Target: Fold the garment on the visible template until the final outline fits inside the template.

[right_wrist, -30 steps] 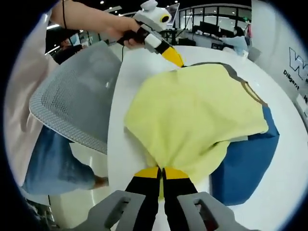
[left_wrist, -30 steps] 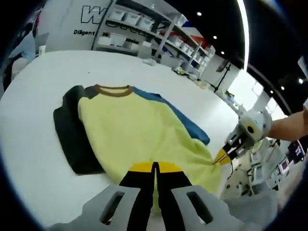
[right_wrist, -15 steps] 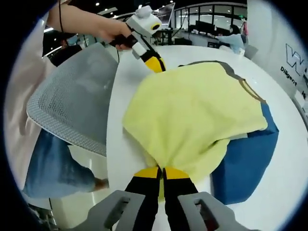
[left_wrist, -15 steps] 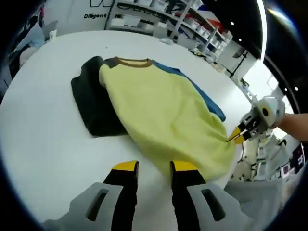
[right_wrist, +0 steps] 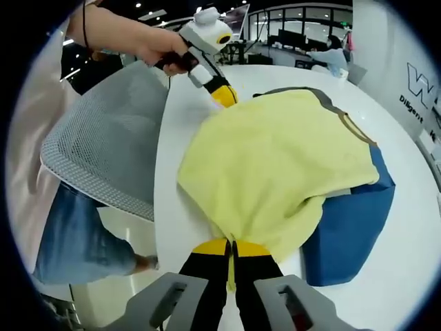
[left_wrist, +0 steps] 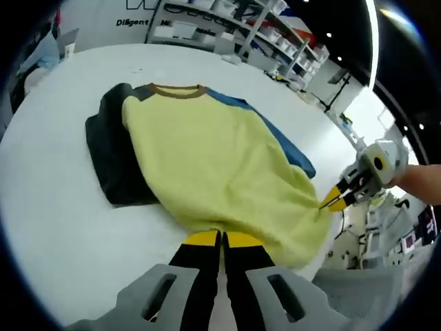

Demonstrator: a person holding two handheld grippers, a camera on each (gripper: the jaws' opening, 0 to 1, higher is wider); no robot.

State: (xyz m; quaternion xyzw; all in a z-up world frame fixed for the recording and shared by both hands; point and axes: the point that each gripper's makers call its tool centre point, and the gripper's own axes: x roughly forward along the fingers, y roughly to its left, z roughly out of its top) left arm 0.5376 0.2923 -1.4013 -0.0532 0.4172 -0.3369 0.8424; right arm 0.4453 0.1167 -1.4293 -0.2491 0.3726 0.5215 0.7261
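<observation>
Both claws are pinched closed on the yellow garment's near hem: the left gripper (left_wrist: 222,239) at one corner, the right gripper (right_wrist: 232,247) at the other. The white table (left_wrist: 55,207) carries the yellow garment (left_wrist: 213,165), spread flat with its brown collar at the far end. A blue garment (right_wrist: 351,227) lies under its right side, a dark one (left_wrist: 107,162) under its left.

A lab: stocked shelving (left_wrist: 227,27), white worktable (left_wrist: 55,207).
</observation>
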